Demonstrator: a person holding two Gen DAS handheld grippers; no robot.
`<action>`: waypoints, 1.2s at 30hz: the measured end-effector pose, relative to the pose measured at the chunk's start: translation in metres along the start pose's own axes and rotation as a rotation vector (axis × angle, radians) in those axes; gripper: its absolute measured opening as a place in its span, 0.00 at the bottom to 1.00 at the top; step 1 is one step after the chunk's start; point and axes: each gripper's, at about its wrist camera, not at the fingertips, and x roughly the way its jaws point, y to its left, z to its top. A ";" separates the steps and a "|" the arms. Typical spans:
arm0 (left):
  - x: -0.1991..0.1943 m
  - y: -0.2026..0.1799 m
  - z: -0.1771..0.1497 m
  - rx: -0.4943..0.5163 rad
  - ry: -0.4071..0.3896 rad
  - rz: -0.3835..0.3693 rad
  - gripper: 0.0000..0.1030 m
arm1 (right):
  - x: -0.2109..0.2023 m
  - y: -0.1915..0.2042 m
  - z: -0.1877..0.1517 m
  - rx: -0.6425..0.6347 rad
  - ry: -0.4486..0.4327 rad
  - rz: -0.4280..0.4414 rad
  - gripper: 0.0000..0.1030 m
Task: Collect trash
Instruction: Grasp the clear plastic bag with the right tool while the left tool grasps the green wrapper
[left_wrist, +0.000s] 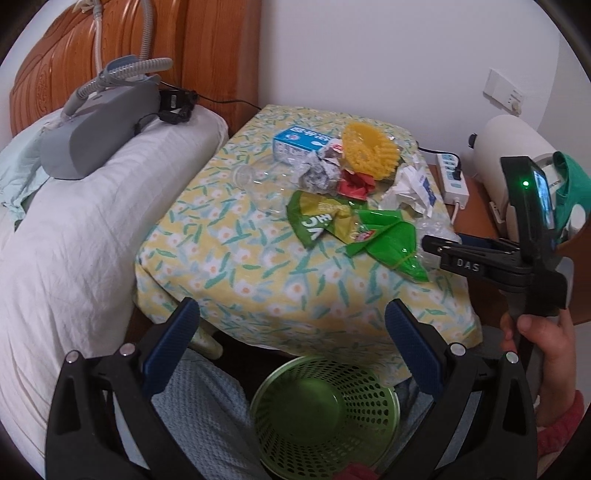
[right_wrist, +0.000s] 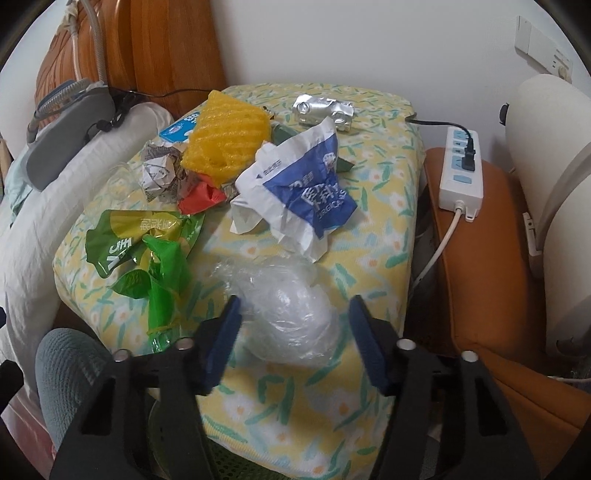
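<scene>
Trash lies on a stool covered in yellow floral cloth (right_wrist: 369, 177). A clear plastic wad (right_wrist: 291, 321) sits at its near edge between the fingers of my right gripper (right_wrist: 293, 314). The left pad touches the wad and a small gap shows at the right pad. Further back are a green snack wrapper (right_wrist: 140, 236), a white-and-blue bag (right_wrist: 306, 192), a yellow foam net (right_wrist: 225, 136), crumpled paper (right_wrist: 162, 173) and foil (right_wrist: 325, 110). My left gripper (left_wrist: 291, 310) hangs open and empty above a green mesh basket (left_wrist: 325, 413). The right gripper (left_wrist: 428, 243) reaches in from the right.
A white pillow (left_wrist: 92, 229) with a grey device (left_wrist: 99, 125) lies to the left against a wooden headboard (left_wrist: 147, 44). A power strip (right_wrist: 461, 173) rests on a brown stand (right_wrist: 487, 266) to the right. A person's hand (left_wrist: 543, 343) holds the right gripper's handle.
</scene>
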 end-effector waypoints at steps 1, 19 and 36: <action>0.000 -0.003 -0.001 0.003 0.001 0.000 0.94 | 0.000 0.000 -0.001 0.000 0.001 0.005 0.47; 0.044 -0.055 0.025 -0.010 0.089 -0.056 0.93 | -0.068 -0.002 -0.056 -0.033 -0.104 -0.065 0.37; 0.120 -0.094 0.043 -0.073 0.204 0.005 0.47 | -0.075 -0.029 -0.094 0.034 -0.086 -0.027 0.37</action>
